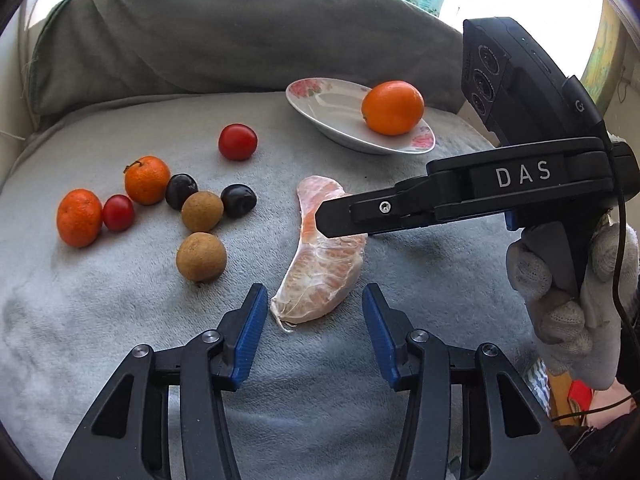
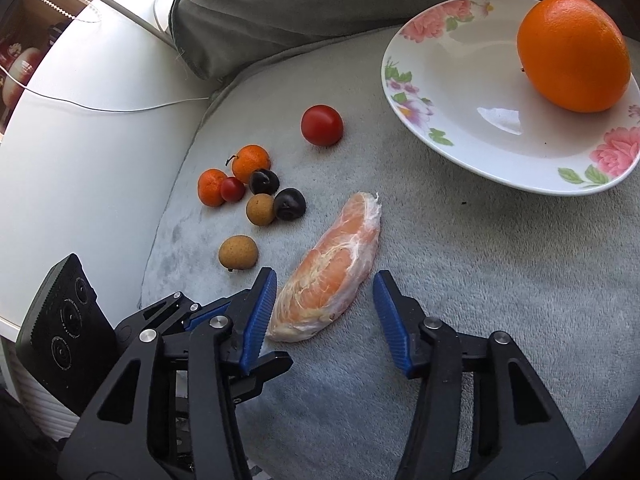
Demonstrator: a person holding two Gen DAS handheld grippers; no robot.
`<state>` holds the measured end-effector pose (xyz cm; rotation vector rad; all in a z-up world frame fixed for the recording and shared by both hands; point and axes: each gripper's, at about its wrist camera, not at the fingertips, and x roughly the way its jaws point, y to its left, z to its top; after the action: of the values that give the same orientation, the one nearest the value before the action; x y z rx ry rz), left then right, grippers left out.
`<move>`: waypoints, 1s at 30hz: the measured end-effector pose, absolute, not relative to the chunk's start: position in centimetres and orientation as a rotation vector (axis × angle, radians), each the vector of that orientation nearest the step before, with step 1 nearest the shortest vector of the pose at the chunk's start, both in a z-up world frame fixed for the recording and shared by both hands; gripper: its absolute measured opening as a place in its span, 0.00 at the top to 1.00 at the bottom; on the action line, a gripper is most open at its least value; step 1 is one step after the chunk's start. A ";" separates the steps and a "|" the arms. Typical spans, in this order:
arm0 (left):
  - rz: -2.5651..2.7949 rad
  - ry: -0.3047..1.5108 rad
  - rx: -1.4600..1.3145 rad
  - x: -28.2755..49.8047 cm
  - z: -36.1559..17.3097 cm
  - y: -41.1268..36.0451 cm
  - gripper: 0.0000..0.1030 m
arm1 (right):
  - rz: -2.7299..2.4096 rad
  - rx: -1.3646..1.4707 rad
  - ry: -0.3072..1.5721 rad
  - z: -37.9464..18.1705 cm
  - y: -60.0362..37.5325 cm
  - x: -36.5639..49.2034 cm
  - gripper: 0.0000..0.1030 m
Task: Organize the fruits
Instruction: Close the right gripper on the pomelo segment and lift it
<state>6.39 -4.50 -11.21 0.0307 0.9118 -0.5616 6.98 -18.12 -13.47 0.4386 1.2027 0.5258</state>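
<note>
A peeled pomelo segment point(image 1: 320, 268) point(image 2: 332, 276) lies on the grey blanket. My left gripper point(image 1: 316, 304) straddles its near end, blue pads standing just off the flesh on both sides, open. My right gripper point(image 2: 324, 296) straddles the same segment, its pads close beside it without pressing, open. From the left wrist view the right gripper point(image 1: 332, 220) reaches in from the right over the segment's middle. A flowered white plate point(image 1: 332, 120) point(image 2: 460, 92) at the back holds a large orange point(image 1: 393, 108) point(image 2: 574, 52).
To the left lie small fruits: two mandarins point(image 1: 147, 180), two cherry tomatoes point(image 1: 237, 141), two dark plums point(image 1: 239, 200) and two brown longans point(image 1: 201, 257). A grey cushion point(image 1: 240, 40) rises behind. A gloved hand point(image 1: 560, 292) holds the right gripper. A white surface point(image 2: 100, 160) borders the blanket.
</note>
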 end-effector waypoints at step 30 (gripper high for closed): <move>-0.564 0.885 0.053 6.5 -11.0 -5.3 0.65 | 0.565 0.494 1.159 -13.2 -18.6 7.1 0.70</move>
<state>6.50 -5.33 -11.01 0.0531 0.8853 -0.5637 7.14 -18.57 -13.23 0.4938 1.1594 0.5650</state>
